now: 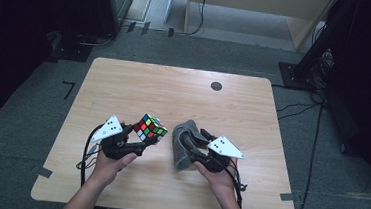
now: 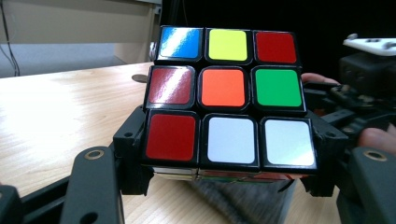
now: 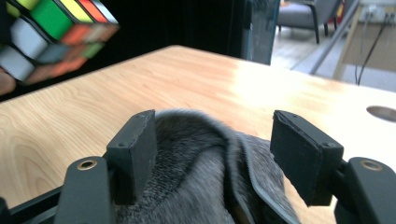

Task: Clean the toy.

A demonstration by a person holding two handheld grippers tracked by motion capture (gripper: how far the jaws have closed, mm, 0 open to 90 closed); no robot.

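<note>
A: Where is the puzzle cube (image 1: 151,127) sitting right now?

B: It is hanging above the wooden table (image 1: 125,79), at about seven o'clock from the table's middle. The left gripper (image 1: 138,140) is pinching it, one jaw pressing on each side of the bottom layer.

A: And the grey cloth (image 1: 184,143)?

B: It is lying bunched on the table just beside the cube, at about three o'clock from it. The right gripper (image 1: 190,142) is standing over it with its jaws spread. In the right gripper view the cloth (image 3: 201,172) is lying between the pads (image 3: 135,154), leaning against the left one while the other is standing clear, so I am judging it loose, not gripped.

A: So the step in hand is taking hold of the cloth to wipe the cube?

B: That is how I am reading it. To do it well, the right gripper should be biting deep into the thick fold rather than a thin edge, so the cloth is not slipping out. The left should be keeping the cube steady and turning a bare face toward three o'clock.
</note>
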